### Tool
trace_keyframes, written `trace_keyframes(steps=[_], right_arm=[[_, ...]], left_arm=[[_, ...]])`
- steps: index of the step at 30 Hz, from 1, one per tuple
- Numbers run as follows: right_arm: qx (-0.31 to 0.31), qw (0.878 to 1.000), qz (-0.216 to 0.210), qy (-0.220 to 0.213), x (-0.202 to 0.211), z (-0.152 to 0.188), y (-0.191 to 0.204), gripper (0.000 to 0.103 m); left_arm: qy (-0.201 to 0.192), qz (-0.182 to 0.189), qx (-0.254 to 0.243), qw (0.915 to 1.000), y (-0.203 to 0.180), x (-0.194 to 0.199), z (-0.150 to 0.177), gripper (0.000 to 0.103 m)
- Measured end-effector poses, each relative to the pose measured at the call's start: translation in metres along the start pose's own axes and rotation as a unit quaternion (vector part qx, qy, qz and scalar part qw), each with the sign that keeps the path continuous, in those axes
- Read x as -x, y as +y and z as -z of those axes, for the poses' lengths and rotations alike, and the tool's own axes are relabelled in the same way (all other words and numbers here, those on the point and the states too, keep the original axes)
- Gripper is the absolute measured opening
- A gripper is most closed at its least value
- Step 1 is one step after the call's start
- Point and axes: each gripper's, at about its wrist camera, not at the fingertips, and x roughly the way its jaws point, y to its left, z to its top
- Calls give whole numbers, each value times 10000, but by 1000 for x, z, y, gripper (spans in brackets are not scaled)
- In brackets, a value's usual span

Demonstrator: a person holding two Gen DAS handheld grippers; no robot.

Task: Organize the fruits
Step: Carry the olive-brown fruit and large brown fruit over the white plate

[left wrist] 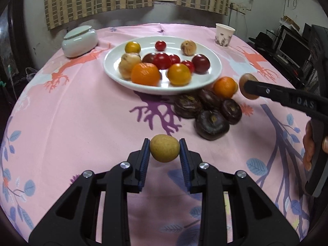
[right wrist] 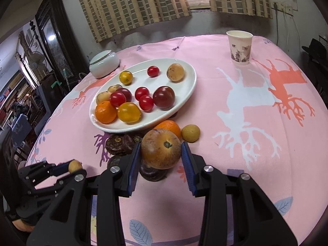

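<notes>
Between the left gripper's (left wrist: 165,148) blue pads sits a small tan fruit (left wrist: 164,148), perhaps a longan, clamped and lifted off the pink tablecloth (left wrist: 82,112). To its right, the right gripper (right wrist: 161,152) clasps a larger brownish round fruit (right wrist: 161,151) above four dark water chestnuts (left wrist: 207,110). Just beyond them an orange (left wrist: 224,87) touches the white plate (left wrist: 114,69) of tomatoes and oranges; another longan (right wrist: 190,133) lies beside that orange. Farther back stand a lidded jar (left wrist: 80,41) and a paper cup (right wrist: 239,48)

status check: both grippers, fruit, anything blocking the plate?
Left gripper shut on small tan fruit. Right gripper shut on brown fruit. Plate ahead, already crowded. Dark fruits and an orange sit before its rim.
</notes>
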Motion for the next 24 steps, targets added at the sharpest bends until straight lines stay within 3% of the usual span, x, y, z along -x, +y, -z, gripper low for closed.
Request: trace_keyframes(steps=[8, 14, 24], right_arm=[[34, 9999, 114, -87, 0, -7, 7, 40], [211, 9994, 228, -150, -11, -39, 21, 40], [-114, 9998, 161, 25, -68, -85, 32, 40]], left_arm=[[-49, -27, 194, 9998, 9, 1, -40, 29], [-153, -8, 327, 9993, 10, -10, -73, 29], [-143, -234, 562, 9980, 24, -48, -125, 29]])
